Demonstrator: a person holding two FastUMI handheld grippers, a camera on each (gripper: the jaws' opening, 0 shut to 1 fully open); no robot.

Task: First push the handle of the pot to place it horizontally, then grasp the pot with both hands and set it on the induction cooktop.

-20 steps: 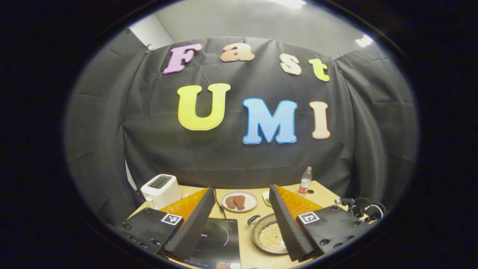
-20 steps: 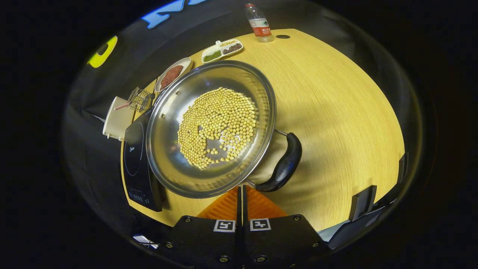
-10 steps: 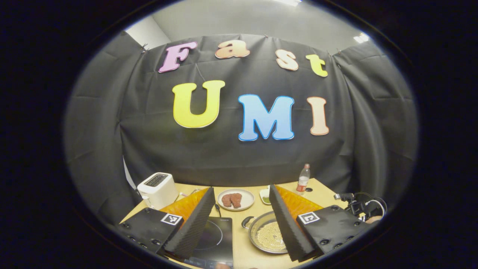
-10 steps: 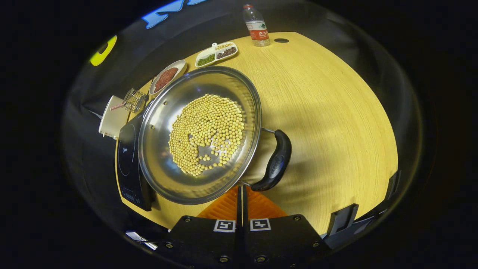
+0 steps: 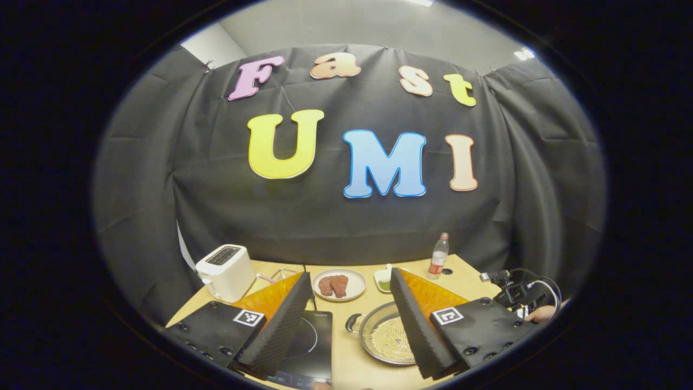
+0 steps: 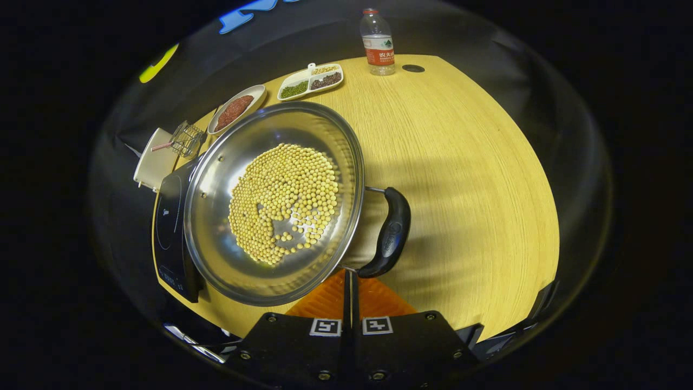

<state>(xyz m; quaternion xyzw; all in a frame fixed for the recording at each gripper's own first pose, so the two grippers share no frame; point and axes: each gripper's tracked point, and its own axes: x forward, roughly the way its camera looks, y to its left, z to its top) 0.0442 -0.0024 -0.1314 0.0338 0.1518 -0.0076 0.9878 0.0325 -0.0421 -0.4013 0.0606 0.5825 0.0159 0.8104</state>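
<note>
A steel pot (image 6: 273,203) with yellow beans in it sits on the wooden table (image 6: 465,179), right beside the black induction cooktop (image 6: 170,227). Its black side handle (image 6: 391,233) points toward me. My right gripper (image 6: 346,279) is shut with nothing in it, and its tips touch the near end of that handle. In the left gripper view my left gripper (image 5: 349,325) hangs open above the table. Between and below its fingers lie the cooktop (image 5: 308,346) and the pot (image 5: 387,338), whose other handle (image 5: 353,322) faces left.
At the back of the table stand a white toaster (image 5: 224,271), a plate of meat (image 5: 338,284), a divided dish of beans (image 6: 309,81) and a water bottle (image 6: 378,43). A hand with cabled gear (image 5: 520,298) shows at the right edge.
The pot has turned and slid toward the cooktop, its black handle swinging left under the shut right gripper. The left gripper has drifted a little and stays open.
</note>
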